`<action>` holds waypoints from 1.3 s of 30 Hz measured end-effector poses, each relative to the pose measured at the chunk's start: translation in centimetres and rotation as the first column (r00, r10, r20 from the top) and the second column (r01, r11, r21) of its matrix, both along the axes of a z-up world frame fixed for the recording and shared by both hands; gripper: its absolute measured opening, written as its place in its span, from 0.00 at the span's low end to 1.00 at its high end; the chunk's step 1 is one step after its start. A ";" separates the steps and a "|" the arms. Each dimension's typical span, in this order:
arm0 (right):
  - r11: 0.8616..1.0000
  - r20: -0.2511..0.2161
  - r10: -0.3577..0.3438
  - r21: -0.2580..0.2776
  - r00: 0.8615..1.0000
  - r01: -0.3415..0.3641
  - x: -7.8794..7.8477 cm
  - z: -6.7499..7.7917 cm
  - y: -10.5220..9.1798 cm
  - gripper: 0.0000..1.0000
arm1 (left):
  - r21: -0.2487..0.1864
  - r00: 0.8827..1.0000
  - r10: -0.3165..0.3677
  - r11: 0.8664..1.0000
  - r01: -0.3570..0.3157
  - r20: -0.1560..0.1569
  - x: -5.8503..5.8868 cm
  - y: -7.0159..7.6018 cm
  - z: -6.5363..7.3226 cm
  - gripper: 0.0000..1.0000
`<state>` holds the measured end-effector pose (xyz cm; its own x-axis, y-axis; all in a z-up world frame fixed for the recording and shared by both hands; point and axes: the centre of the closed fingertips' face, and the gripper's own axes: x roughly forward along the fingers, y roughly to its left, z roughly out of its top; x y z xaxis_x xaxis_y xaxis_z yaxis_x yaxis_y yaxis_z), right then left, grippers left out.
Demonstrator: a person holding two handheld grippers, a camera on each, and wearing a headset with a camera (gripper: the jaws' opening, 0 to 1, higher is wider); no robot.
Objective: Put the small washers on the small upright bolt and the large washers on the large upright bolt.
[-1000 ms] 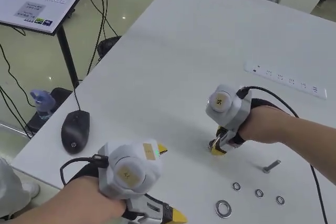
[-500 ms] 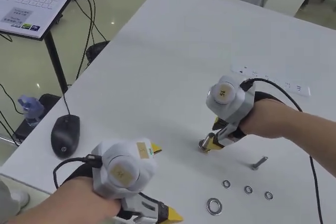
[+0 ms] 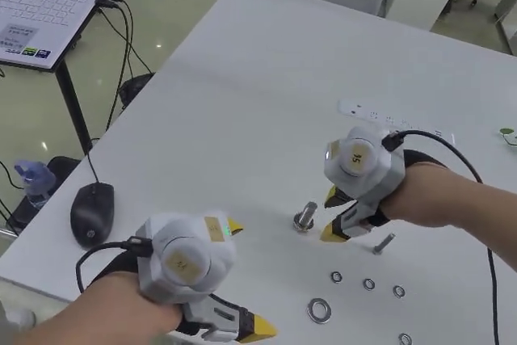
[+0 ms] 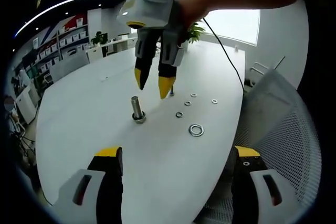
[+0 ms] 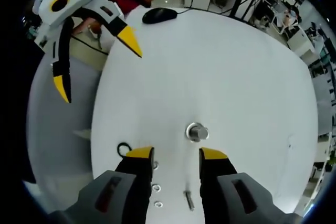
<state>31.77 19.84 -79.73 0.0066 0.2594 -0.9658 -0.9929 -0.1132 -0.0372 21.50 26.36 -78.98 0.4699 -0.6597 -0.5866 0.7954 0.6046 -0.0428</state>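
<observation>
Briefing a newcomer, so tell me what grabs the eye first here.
The large bolt stands upright on the white table, the right tool open just beside it. Nearer the person lie a large washer and a row of small washers; the small bolt lies on its side.

The head view looks forward and down from above the near edge of the white bench [image 3: 242, 103], with the left gripper [image 3: 246, 278] at lower left and the right gripper [image 3: 331, 216] right of centre. The left gripper view sits low at the bench edge and faces across it at the right gripper, close by. The right gripper view looks almost straight down from close above. All three share the upright bolt [image 3: 304, 216] and the washers [image 3: 368, 283].
</observation>
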 end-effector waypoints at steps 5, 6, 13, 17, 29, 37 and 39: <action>1.000 -0.015 0.003 0.015 1.000 -0.003 -1.5 0.2 -0.7 0.38 | -0.012 1.000 0.003 1.000 -0.003 0.002 0.1 -0.2 0.4 0.86; 1.000 -0.017 0.000 0.015 1.000 0.000 -1.7 0.2 -0.8 0.38 | -0.011 1.000 0.002 1.000 -0.002 0.003 0.1 -0.3 0.4 0.86; 0.998 -0.045 -0.016 0.062 0.999 0.019 -3.8 0.6 -1.4 0.41 | -0.012 1.000 -0.007 1.000 0.007 0.008 0.5 -0.5 0.6 0.86; 0.999 -0.030 0.003 0.043 1.000 -0.002 -5.0 0.2 -2.4 0.41 | -0.014 1.000 -0.014 1.000 0.014 0.009 0.4 -0.7 0.8 0.86; 0.998 -0.030 0.055 0.045 0.998 -0.054 -8.1 -0.1 -3.5 0.41 | -0.015 1.000 -0.014 1.000 0.014 0.012 0.2 -0.8 0.7 0.86; 0.997 -0.045 0.045 0.057 0.998 -0.043 -9.5 -1.4 -3.7 0.41 | -0.018 1.000 -0.012 1.000 0.012 0.010 -0.1 -1.0 0.7 0.88; 0.998 -0.041 0.039 0.056 0.998 -0.037 -9.5 -1.8 -3.7 0.41 | -0.020 1.000 -0.013 1.000 0.013 0.012 -0.2 -1.1 0.8 0.88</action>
<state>22.30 16.10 -81.52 -0.0451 0.3119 -0.9490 -0.9887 -0.1500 -0.0023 21.33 25.27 -78.20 0.4682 -0.6771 -0.5678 0.8037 0.5934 -0.0449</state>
